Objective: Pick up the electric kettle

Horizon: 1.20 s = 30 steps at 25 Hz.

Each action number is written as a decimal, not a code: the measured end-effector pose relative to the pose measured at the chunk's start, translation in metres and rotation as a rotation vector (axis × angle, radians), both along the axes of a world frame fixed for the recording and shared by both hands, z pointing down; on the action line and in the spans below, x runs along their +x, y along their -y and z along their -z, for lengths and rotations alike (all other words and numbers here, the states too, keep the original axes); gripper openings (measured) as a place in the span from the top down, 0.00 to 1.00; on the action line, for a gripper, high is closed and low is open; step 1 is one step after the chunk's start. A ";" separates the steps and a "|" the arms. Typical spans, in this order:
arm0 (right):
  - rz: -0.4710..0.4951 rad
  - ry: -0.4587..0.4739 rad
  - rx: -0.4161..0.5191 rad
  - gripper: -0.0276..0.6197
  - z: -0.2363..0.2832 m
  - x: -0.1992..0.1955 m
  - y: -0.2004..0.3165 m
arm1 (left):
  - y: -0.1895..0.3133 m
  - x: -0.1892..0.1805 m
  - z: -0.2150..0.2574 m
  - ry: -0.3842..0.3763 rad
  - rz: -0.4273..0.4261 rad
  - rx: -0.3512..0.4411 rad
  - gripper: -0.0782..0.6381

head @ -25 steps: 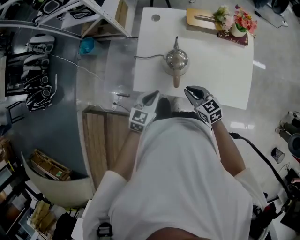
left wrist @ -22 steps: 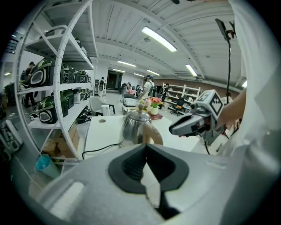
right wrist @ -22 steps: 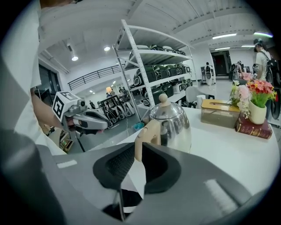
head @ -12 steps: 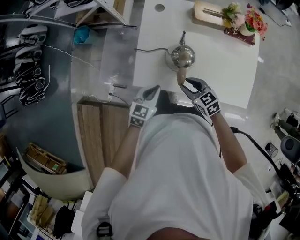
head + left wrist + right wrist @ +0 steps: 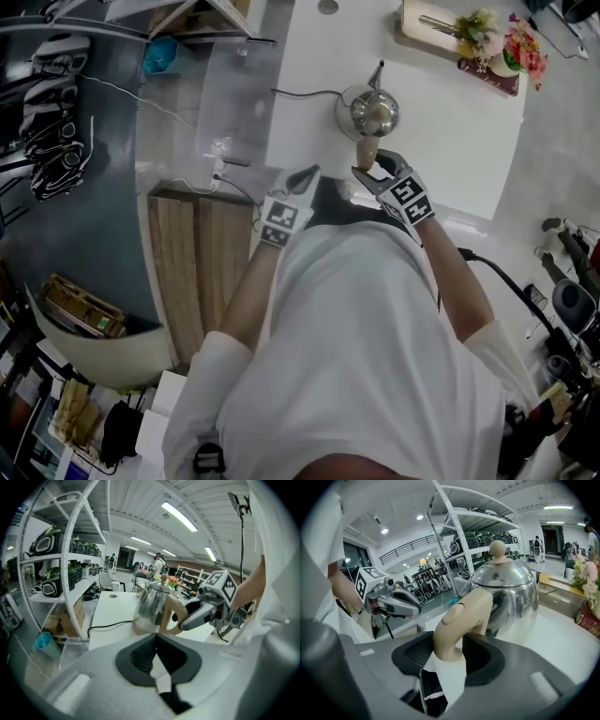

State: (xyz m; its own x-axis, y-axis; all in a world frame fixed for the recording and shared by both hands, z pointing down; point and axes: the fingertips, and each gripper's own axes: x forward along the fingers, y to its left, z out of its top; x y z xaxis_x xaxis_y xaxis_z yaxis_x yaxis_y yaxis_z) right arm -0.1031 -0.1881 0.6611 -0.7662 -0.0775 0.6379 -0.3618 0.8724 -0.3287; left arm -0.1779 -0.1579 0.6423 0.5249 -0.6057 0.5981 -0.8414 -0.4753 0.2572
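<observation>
Well, at centre-left the left two-jaw gripper (image 5: 300,180) is clenched on nothing, idling as the spare by the white table (image 5: 450,141). Right of it, the round stainless-steel electric kettle (image 5: 375,112) stands on that table with its curved beige handle (image 5: 367,150) facing the person. The right gripper (image 5: 373,167), its jaws just opened wide, straddles the handle without pressing on it, likely lined up to grip.

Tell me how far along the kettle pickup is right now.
Done: the right gripper is at the handle of the kettle. In hand: its fingers have just been opening and straddle the handle, not yet clamped. Left: close, then lift; the kettle sits on the table. The left gripper is shut and empty.
</observation>
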 end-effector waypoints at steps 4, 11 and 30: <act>0.019 -0.017 0.004 0.65 -0.008 -0.011 0.001 | 0.003 -0.009 -0.003 -0.003 0.021 -0.011 0.89; 0.050 -0.048 0.007 0.70 -0.023 -0.026 -0.005 | 0.006 -0.027 -0.006 0.007 0.050 -0.032 0.89; 0.027 -0.032 0.143 0.78 -0.010 -0.040 0.005 | 0.009 -0.025 0.004 0.015 0.021 -0.025 0.89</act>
